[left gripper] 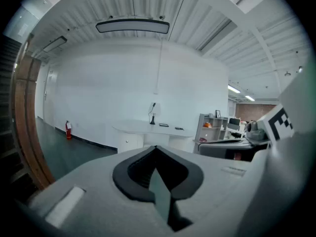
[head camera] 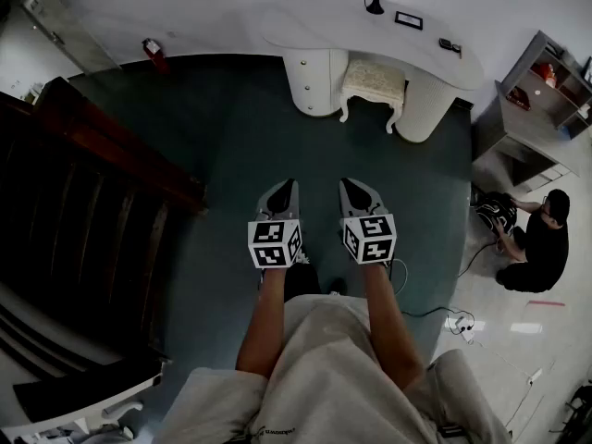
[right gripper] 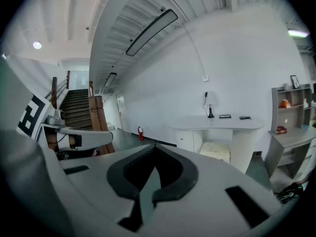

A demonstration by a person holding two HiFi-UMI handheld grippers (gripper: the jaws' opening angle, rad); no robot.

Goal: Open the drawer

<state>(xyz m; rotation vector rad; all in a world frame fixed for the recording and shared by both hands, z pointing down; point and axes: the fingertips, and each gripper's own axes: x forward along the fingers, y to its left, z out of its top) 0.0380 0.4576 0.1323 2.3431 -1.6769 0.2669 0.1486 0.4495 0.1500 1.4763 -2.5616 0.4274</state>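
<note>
Fingers (left gripper: 132, 176) clenched tip to tip on nothing, left gripper (head camera: 289, 184) and right gripper (head camera: 346, 183) alike, side by side over dark floor (head camera: 231, 137), well short of drawer (head camera: 313, 80) under white desk (head camera: 370, 24), beside stool (head camera: 374, 80).

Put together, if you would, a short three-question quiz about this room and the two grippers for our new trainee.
1. True or false: the left gripper and the right gripper are both shut and empty.
2. What stands under the curved white desk? A) a cream padded stool B) a red bucket C) a black office chair
3. On which side of the head view is the dark wooden staircase?
Key: 1 true; 2 A; 3 the left.
</note>
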